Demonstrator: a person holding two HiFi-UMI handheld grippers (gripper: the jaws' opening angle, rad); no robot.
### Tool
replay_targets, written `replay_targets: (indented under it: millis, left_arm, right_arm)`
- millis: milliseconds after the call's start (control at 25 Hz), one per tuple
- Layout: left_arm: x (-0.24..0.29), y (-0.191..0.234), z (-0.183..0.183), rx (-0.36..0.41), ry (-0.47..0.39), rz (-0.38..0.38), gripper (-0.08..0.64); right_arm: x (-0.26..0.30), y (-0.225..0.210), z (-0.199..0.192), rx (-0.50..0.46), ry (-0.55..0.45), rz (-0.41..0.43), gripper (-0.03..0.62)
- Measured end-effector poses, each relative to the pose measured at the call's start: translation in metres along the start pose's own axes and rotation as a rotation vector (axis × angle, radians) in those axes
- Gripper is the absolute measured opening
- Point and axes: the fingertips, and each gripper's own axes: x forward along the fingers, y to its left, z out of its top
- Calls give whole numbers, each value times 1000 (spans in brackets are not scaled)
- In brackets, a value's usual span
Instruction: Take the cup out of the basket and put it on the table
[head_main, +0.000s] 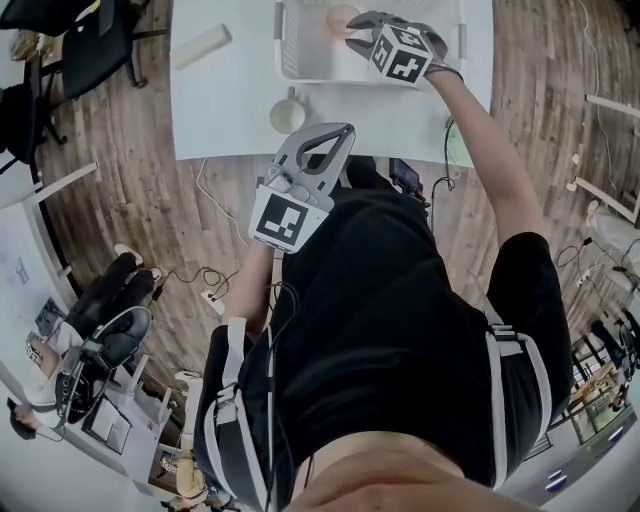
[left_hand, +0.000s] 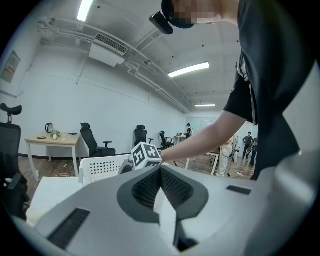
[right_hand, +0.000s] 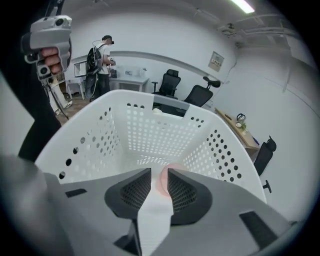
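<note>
A white perforated basket (head_main: 300, 55) stands on the white table (head_main: 220, 100) at the far side. Inside it lies a pink cup (head_main: 338, 17). My right gripper (head_main: 353, 26) reaches down into the basket, tilted steeply. In the right gripper view its jaws (right_hand: 159, 171) stand open, and the pink cup (right_hand: 163, 181) shows in the gap just beyond the pads, on the basket floor (right_hand: 145, 145). A cream cup (head_main: 288, 115) sits on the table in front of the basket. My left gripper (head_main: 338, 130) hovers by the table's near edge, shut on nothing (left_hand: 160, 172).
A beige roll (head_main: 200, 45) lies on the table's left part. Cables and a power strip (head_main: 212, 298) trail on the wooden floor. Office chairs (head_main: 85, 40) stand at the left. A dark phone-like item (head_main: 405, 176) sits near the table's near edge.
</note>
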Motion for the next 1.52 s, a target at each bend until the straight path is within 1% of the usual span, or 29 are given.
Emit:
replay_targets:
  millis: [120, 240, 400, 520, 800, 1000, 1120, 1280, 1400, 1520]
  left_arm:
    - [-1, 0, 0, -13, 1, -1, 20]
    - [0, -3, -1, -16, 6, -7, 20]
    - [-3, 1, -2, -32, 2, -12, 20]
    - [-1, 2, -2, -27, 3, -13, 20]
    - [-1, 1, -6, -11, 15, -13, 20]
    - [-3, 4, -3, -32, 6, 0, 20]
    - [-3, 7, -2, -24, 3, 7, 20]
    - [-3, 6, -3, -14, 3, 2, 20]
    - [-4, 6, -3, -18, 8, 3, 20]
    - [-5, 5, -2, -20, 10, 1, 20]
  right_arm:
    - [15, 4, -12, -35, 54, 22, 103]
    - [26, 5, -26, -78, 112, 22, 115]
    - [45, 8, -33, -122, 165, 37, 118]
    - [55, 10, -41, -155, 199, 42, 118]
    - [69, 10, -43, -157, 220, 46, 118]
    - [69, 10, -42, -169, 227, 40, 115]
    - [69, 7, -41, -180, 228, 24, 60]
    - [67, 5, -41, -167, 229, 22, 51]
    - [66, 7, -43, -180, 249, 30, 34]
    - [64, 7, -46, -182, 257, 31, 32]
